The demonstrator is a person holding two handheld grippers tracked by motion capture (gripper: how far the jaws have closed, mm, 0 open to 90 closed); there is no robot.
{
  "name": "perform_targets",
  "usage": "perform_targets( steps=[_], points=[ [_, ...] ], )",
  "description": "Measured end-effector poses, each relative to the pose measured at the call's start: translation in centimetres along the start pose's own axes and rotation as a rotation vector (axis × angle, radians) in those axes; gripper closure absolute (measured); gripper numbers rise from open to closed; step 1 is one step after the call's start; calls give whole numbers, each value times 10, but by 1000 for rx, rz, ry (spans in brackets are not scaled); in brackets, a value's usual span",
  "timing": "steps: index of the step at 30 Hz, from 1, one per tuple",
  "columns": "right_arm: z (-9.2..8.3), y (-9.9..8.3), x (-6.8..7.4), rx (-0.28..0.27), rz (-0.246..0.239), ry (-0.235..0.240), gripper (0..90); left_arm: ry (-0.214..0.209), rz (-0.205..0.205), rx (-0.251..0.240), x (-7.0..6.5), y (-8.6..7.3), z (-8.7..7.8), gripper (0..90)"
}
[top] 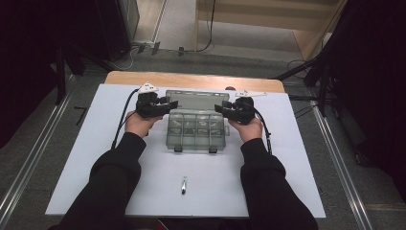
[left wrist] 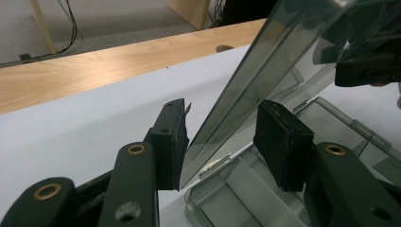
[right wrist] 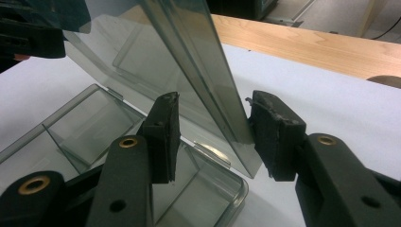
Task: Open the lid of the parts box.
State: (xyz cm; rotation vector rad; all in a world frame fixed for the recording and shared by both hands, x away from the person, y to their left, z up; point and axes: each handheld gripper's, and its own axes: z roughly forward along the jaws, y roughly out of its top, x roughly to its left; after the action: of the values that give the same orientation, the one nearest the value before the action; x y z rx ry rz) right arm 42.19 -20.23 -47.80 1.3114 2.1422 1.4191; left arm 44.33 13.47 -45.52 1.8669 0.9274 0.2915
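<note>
A clear plastic compartment box [top: 196,130] sits on the white mat, its lid [top: 196,98] raised and tilted back. My left gripper [top: 173,103] is at the lid's left edge and my right gripper [top: 219,108] at its right edge. In the left gripper view the lid [left wrist: 246,85] stands between the spread jaws of the left gripper [left wrist: 222,142], close to the left pad [left wrist: 170,142] and apart from the other. In the right gripper view the lid [right wrist: 189,61] runs between the jaws of the right gripper [right wrist: 213,135], its edge by the right pad [right wrist: 269,137]. Both grippers are open.
A small silvery pen-like object [top: 184,184] lies on the white mat [top: 95,158] near the front. The box's two latches [top: 178,148] face the person. A wooden table edge [top: 191,80] runs behind the mat. Cables trail from both grippers.
</note>
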Motion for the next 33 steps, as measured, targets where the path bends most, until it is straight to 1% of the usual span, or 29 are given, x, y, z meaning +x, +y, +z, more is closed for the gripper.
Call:
perform_targets(
  steps=[3,4,8,12,15,16,19,21,23,26,33],
  points=[
    [0,0,-2,2,10,1,560,8,2,0,-1,-1,2,534],
    [1,0,-3,3,13,1,567,24,19,-10,-2,-2,3,534],
    [3,-1,-4,2,17,-2,576,41,32,-23,-3,-3,6,533],
    [5,-2,-7,4,23,0,585,38,-3,-21,-2,-5,8,534],
    [7,-2,-9,2,33,4,597,50,-11,-16,-1,-6,11,535],
    [8,-2,-11,1,41,9,602,62,-8,-10,0,-7,12,536],
    [9,-2,-12,0,50,8,609,73,-6,-6,0,-8,14,536],
    [11,-2,-13,3,59,9,615,76,-5,-8,0,-8,14,539],
    [12,-2,-15,1,65,10,619,77,-20,-14,2,-9,15,554],
    [15,-3,-17,8,72,9,623,67,-45,-5,5,-11,17,553],
    [20,-6,-19,8,84,3,641,77,-48,-5,7,-12,19,553]
  ],
)
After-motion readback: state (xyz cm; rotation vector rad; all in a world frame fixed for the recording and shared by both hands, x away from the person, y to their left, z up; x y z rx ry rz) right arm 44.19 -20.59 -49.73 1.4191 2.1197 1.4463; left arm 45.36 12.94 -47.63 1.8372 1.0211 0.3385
